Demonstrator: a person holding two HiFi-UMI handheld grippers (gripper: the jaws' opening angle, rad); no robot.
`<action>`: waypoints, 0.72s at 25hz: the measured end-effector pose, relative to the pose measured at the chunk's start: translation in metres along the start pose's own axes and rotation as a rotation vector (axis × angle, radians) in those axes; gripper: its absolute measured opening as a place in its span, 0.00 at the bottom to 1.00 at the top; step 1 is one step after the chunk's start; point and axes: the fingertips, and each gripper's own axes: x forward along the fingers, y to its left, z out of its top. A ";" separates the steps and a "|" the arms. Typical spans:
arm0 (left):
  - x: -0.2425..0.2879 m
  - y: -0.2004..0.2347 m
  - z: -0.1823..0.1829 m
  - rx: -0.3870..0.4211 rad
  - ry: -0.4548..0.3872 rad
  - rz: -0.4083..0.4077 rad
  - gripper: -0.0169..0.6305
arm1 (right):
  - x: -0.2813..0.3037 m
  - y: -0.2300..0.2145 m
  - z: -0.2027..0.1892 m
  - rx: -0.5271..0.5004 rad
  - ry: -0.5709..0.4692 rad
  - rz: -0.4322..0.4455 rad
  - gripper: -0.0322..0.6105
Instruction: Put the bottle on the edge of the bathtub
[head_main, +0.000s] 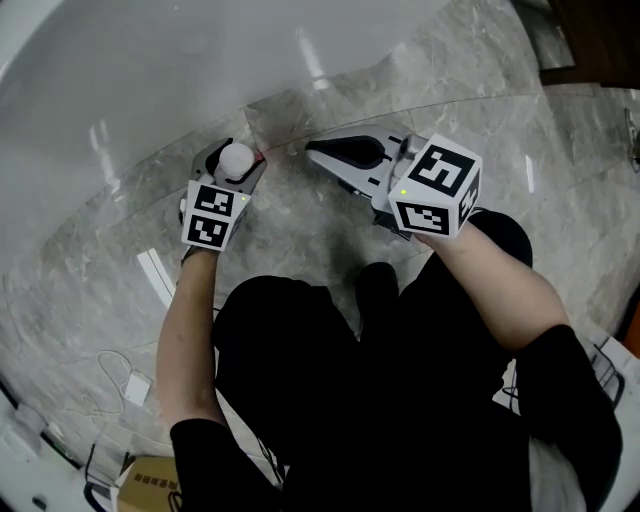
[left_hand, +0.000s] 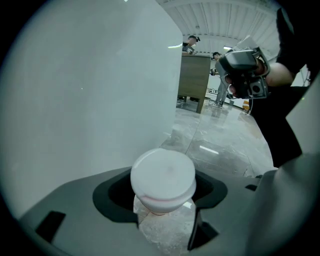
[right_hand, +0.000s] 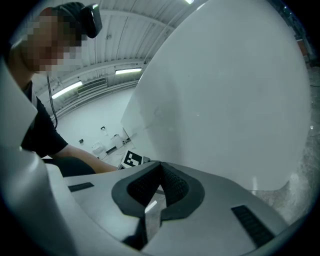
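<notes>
The person is crouching on the grey marble floor (head_main: 330, 225) beside the white bathtub (head_main: 150, 70), holding one pair of tongs in each hand. The left tongs (head_main: 238, 166) are clamping a clear bottle (left_hand: 163, 176) just below its white cap, with the cap pointing up towards the head camera. The bottle is sitting low against the bathtub's outer wall, at the left of the scene, not up on the rim; whether its base is touching the floor is not showing. The right tongs (head_main: 316, 151) are lying to the right of the bottle, near it but apart, pointing towards it, with their dark pads pressing together at the tips and nothing between them.
</notes>
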 end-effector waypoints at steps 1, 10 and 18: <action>-0.003 -0.002 0.002 0.009 -0.009 0.001 0.49 | 0.002 0.001 0.000 0.002 0.004 0.005 0.09; -0.038 0.001 0.040 -0.039 -0.147 -0.003 0.49 | 0.017 0.013 0.019 -0.031 -0.014 0.058 0.09; -0.071 0.008 0.069 -0.134 -0.263 -0.007 0.41 | 0.012 0.009 0.024 -0.012 0.005 -0.010 0.09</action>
